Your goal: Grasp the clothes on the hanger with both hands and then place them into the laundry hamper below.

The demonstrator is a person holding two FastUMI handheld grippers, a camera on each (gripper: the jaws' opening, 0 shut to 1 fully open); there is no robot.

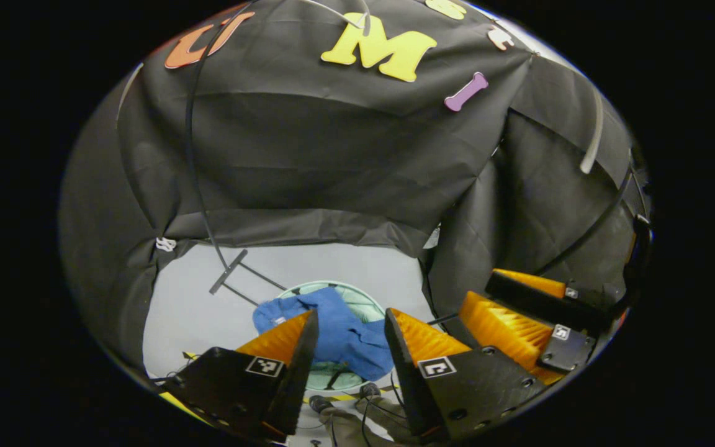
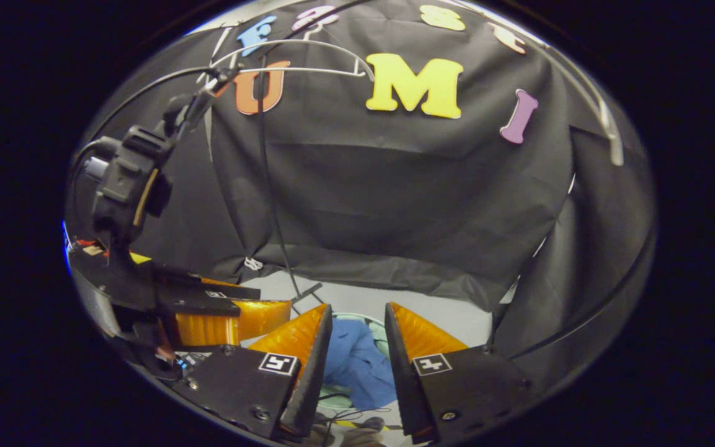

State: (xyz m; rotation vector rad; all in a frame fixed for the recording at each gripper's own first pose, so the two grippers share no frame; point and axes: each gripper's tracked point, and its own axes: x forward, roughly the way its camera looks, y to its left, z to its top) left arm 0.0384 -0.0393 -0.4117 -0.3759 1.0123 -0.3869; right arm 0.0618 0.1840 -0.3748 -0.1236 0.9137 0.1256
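I hold a gripper in each hand, both raised well above the floor and both empty.

In the left gripper view, my left gripper [image 1: 350, 323] has its two fingers spread apart with nothing between them. Through the gap, far below, I see the blue garment [image 1: 339, 329] lying crumpled in the round, pale green laundry hamper [image 1: 357, 292]. One part of the cloth drapes over the hamper's near-left rim. The hamper stands on a light grey floor [image 1: 190, 310]. Just behind it on the floor is the dark metal foot of a stand [image 1: 228, 271], with a thin black pole rising from it. At the right of this view my right gripper [image 1: 522, 307] appears close by, at about the same height, its fingers apart too.

In the right gripper view, my right gripper [image 2: 357, 320] also has its fingers parted and holds nothing. The blue garment [image 2: 357, 363] shows between them, down in the laundry hamper [image 2: 377, 326]. My left gripper [image 2: 233, 320] sits at the left of this view, with its camera housing above it. High up near the top, a white clothes hanger [image 2: 308, 69] hangs bare against the black cloth wall [image 2: 395, 186].
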